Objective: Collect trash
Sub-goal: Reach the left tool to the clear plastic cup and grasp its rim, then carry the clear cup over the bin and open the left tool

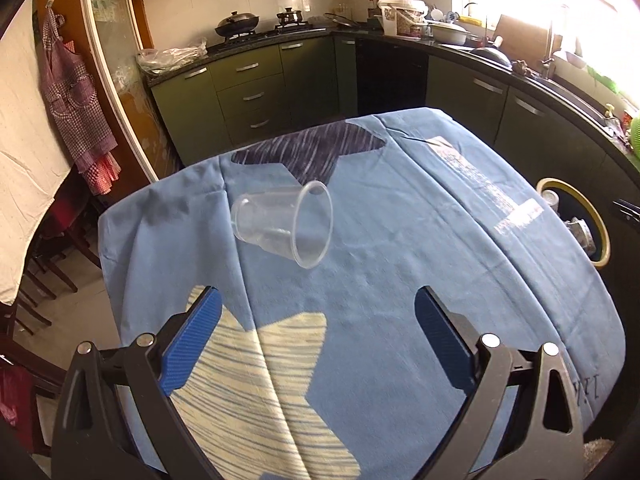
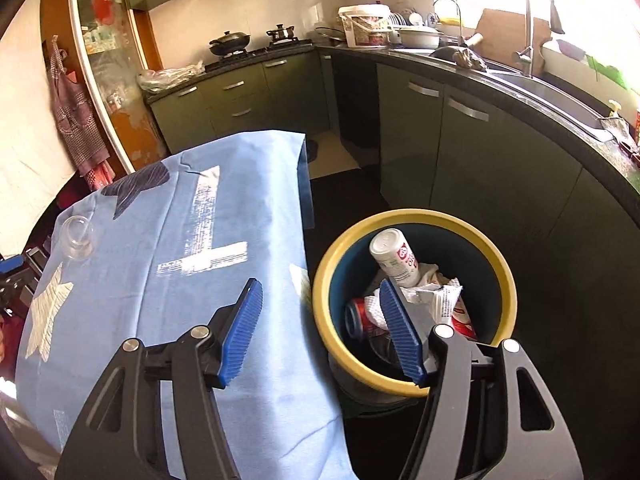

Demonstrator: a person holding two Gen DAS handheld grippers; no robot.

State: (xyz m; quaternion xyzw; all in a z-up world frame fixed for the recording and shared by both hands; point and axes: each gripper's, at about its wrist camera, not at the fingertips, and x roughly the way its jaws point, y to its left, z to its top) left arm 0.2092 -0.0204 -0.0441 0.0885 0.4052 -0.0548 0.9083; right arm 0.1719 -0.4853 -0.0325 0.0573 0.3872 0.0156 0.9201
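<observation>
Both grippers are standing open with nothing between their blue pads. On my left hand, the left gripper (image 1: 316,316) is hanging over the blue cloth (image 1: 400,240) that covers the table, its jaws spread wide and pointing down at a slant toward a clear cup (image 1: 282,224). That cup is lying on its side on the cloth, mouth turned toward me and to the right, just ahead of the fingertips and apart from them. A pale striped star on the cloth is showing beneath the left finger.

On my right hand, the right gripper (image 2: 320,304) is straddling the table's edge: its left finger is sitting over the cloth, and its right finger is sitting over the bin (image 2: 320,304)'s mouth. I'm gripping nothing there. The yellow-rimmed bin is standing on the dark floor just beside the table, and inside it are lying a white bottle (image 2: 394,258), a red can (image 2: 360,318) and a crumpled wrapper (image 2: 434,296). From this side the cup is showing far off at the left edge of the cloth, well apart from the bin. Behind, green cabinets (image 2: 240,92) are running round under a dark counter.
</observation>
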